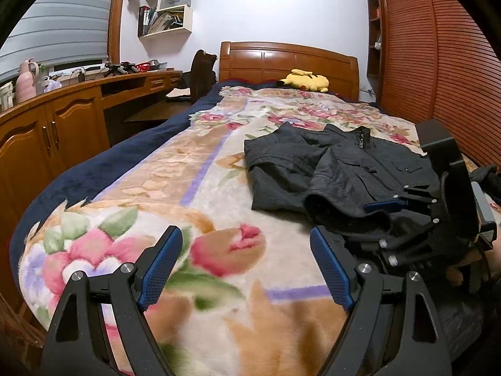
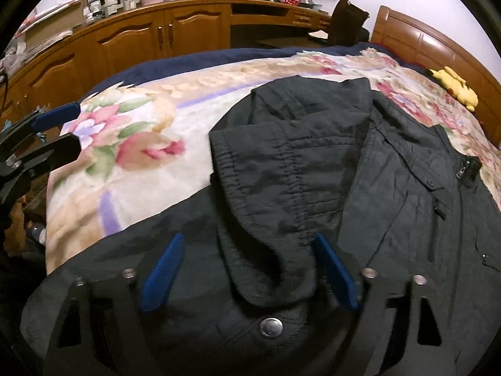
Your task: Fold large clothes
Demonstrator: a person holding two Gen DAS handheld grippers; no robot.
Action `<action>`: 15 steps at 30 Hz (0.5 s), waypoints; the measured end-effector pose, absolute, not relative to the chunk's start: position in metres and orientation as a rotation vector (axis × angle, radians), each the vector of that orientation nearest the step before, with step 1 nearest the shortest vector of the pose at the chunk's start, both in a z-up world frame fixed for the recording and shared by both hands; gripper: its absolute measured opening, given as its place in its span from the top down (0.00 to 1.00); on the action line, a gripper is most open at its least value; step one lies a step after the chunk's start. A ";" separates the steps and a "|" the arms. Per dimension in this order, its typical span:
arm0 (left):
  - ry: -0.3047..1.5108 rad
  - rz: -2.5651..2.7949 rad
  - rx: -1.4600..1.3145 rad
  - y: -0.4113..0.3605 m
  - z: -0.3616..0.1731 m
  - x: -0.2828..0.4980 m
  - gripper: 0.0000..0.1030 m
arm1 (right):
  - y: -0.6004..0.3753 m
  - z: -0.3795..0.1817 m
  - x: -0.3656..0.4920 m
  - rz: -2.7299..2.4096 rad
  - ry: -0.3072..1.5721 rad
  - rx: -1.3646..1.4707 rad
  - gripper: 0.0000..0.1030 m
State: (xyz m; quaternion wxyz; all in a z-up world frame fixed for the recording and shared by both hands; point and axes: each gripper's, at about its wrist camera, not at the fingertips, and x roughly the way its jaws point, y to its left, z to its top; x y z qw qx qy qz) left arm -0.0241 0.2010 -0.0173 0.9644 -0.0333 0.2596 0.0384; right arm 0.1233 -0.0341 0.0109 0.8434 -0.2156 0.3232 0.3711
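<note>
A black jacket lies spread on the floral blanket, zip collar toward the headboard, with one sleeve folded across its front. In the right wrist view the jacket fills the lower right. My right gripper is low over its hem with the sleeve cuff between its jaws. The right pad is at the cuff's edge and the left pad stands apart from it. My left gripper hovers open over bare blanket left of the jacket, holding nothing. The left wrist view shows the right gripper on the jacket's near edge.
A yellow plush toy rests by the wooden headboard. Wooden cabinets and a desk run along the bed's left side, with a dark chair at the desk. A louvred wardrobe stands on the right.
</note>
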 end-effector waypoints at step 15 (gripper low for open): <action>0.476 -0.025 -0.053 0.154 -0.003 -0.018 0.18 | -0.118 0.043 0.102 0.639 0.524 -0.244 0.97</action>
